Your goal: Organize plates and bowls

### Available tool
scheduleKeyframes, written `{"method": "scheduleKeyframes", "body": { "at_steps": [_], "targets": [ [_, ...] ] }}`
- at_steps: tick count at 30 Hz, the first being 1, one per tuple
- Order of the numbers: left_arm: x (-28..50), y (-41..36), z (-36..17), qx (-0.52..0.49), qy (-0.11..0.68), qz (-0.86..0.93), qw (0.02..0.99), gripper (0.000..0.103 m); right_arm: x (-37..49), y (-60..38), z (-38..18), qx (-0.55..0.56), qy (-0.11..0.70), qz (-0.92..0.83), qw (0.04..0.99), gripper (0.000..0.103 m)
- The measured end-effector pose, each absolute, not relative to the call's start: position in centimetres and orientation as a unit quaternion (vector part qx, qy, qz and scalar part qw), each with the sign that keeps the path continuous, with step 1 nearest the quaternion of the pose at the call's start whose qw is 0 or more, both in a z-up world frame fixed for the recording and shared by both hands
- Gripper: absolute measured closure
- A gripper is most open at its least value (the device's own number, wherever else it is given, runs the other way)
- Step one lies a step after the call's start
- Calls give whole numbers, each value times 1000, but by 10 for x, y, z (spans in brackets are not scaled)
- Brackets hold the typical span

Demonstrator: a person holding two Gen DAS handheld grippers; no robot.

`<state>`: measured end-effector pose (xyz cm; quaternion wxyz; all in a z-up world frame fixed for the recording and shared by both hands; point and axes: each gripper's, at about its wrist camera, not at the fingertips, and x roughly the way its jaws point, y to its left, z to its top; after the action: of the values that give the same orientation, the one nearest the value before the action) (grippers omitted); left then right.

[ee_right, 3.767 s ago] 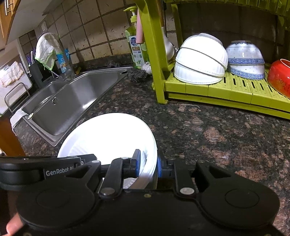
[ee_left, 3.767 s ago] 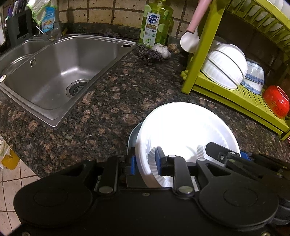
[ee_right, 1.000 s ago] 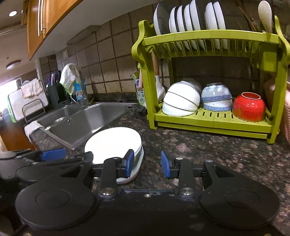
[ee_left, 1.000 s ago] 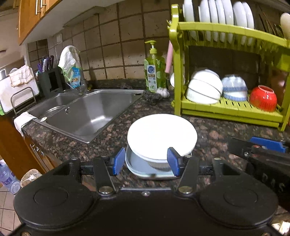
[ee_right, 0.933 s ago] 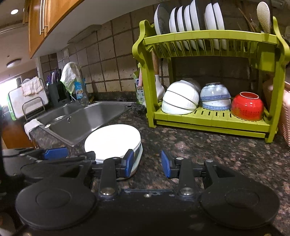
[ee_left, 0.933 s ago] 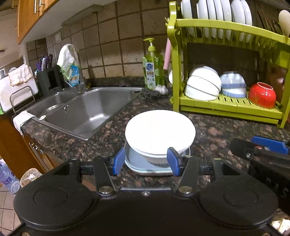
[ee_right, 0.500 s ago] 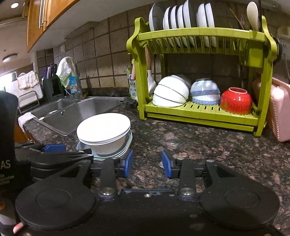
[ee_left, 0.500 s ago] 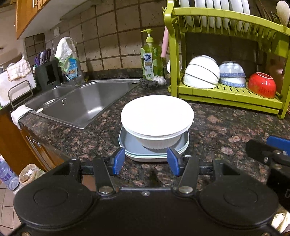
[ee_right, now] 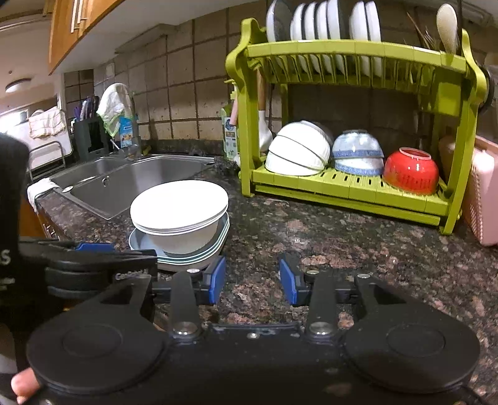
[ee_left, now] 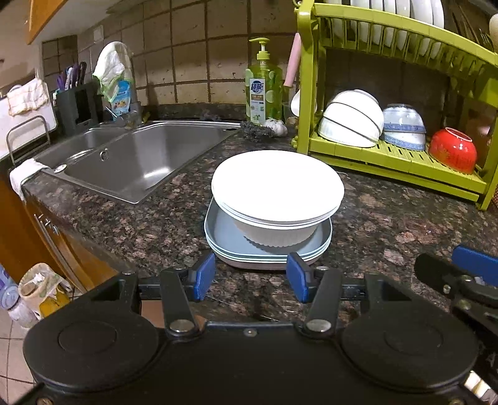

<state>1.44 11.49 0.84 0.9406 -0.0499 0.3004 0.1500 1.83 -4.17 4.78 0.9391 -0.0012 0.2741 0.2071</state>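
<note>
A stack of white bowls (ee_left: 277, 193) (ee_right: 179, 212) rests on a pile of grey-blue square plates (ee_left: 224, 236) (ee_right: 214, 246) on the dark granite counter. My left gripper (ee_left: 250, 275) is open, just in front of the pile, touching nothing. My right gripper (ee_right: 251, 282) is open too, to the right of the pile over bare counter. A green dish rack (ee_left: 395, 168) (ee_right: 348, 190) stands behind, with white, blue-rimmed and red bowls (ee_right: 411, 171) upside down on its lower shelf and white plates (ee_right: 323, 21) upright on top.
A steel sink (ee_left: 140, 152) lies to the left of the stack. A green soap bottle (ee_left: 264, 90) and a scouring pad (ee_left: 255, 129) stand by the rack. A pink basket (ee_right: 482, 193) is at the far right. The counter edge runs close in front of the plates.
Both grippers, shut on the white bowl 3.8 s ago, have let it go onto the stack, opened, and drawn back from it; the stack stays put.
</note>
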Motion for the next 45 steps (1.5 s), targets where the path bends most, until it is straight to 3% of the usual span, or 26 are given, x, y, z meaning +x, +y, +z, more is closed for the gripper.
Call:
{"method": "scheduleKeyframes", "body": {
  "at_steps": [45],
  "targets": [
    [13,119,8,-62,317,139,936,45,21,-34,40,7,297,199,934,62]
  ]
}}
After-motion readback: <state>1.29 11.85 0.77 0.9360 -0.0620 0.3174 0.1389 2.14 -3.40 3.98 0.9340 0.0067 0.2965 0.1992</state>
